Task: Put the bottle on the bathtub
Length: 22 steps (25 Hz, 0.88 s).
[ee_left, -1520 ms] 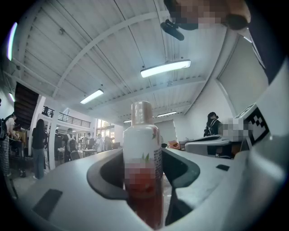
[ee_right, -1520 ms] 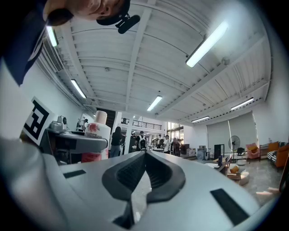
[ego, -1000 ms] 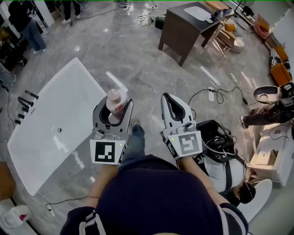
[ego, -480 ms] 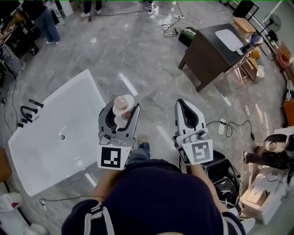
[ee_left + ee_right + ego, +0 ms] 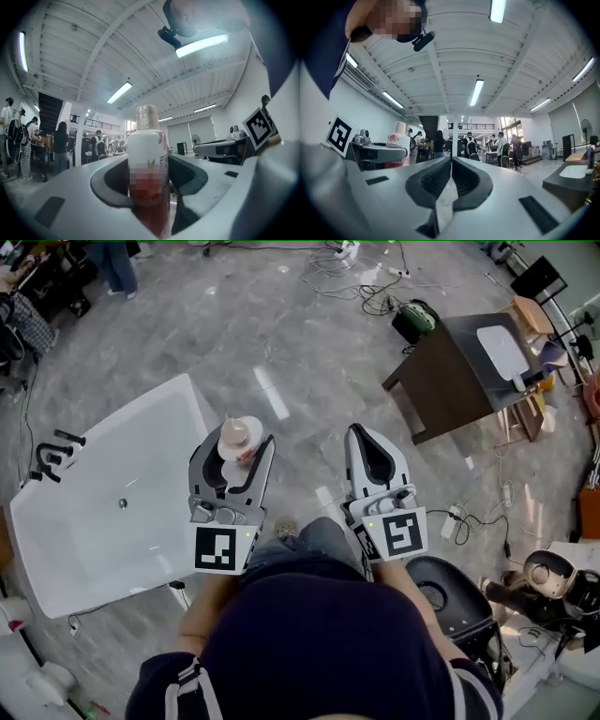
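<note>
My left gripper [image 5: 239, 451] is shut on a white bottle [image 5: 239, 439] with a pinkish cap and a red label, held upright between the jaws [image 5: 148, 159]. In the head view it hangs over the floor just right of the white bathtub [image 5: 103, 493], near the tub's right rim. My right gripper [image 5: 370, 448] is shut with nothing in it, its jaws pressed together [image 5: 451, 180]. It points up and forward beside the left one. The bottle [image 5: 398, 143] also shows at the left of the right gripper view.
A black faucet set [image 5: 52, 454] stands at the bathtub's far left rim. A dark desk [image 5: 459, 371] with a white basin stands at the right. Cables [image 5: 473, 517] lie on the grey marble floor. People stand in the background [image 5: 117, 263]. A black stool [image 5: 450, 596] is near my right.
The head view has swung, so the bathtub and desk have shifted in frame. Both grippers stay held out in front; the left keeps its hold on the bottle near the tub's right rim.
</note>
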Each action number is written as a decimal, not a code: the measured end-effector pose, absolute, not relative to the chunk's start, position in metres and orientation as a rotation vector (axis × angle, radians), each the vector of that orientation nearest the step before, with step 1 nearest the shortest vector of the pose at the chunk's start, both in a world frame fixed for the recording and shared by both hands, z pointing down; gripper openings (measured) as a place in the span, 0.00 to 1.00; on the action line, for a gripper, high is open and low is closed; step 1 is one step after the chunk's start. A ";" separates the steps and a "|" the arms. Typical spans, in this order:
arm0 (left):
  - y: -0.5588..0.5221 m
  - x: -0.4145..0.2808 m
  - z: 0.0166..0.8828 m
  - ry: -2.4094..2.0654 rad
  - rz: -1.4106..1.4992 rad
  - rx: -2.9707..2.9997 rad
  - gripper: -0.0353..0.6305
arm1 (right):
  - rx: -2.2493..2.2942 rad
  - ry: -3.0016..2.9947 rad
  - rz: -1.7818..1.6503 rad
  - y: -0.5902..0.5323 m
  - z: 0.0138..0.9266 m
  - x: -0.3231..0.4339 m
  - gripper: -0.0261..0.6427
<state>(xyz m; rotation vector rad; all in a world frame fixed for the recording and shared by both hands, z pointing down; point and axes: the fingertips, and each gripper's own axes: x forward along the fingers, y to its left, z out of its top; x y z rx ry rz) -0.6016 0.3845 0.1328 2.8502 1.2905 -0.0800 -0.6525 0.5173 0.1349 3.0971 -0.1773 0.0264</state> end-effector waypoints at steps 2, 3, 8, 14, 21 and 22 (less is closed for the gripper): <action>0.382 -0.589 0.140 1.244 -0.057 2.872 0.42 | 3.104 -0.245 0.040 0.514 0.141 -0.634 0.08; 0.381 -0.583 0.144 1.222 -0.051 2.889 0.42 | 3.105 -0.277 0.045 0.514 0.145 -0.625 0.08; 0.385 -0.546 0.162 1.076 -0.029 2.925 0.42 | 3.095 -0.452 0.025 0.517 0.162 -0.564 0.08; 0.406 -0.470 0.168 0.925 -0.030 2.975 0.42 | 3.061 -0.658 -0.029 0.534 0.160 -0.455 0.08; 0.431 -0.363 0.156 0.664 -0.053 3.047 0.42 | 2.973 -0.949 -0.063 0.555 0.144 -0.325 0.08; 0.434 -0.347 0.157 0.628 -0.057 3.062 0.42 | 2.965 -0.984 -0.066 0.559 0.146 -0.305 0.08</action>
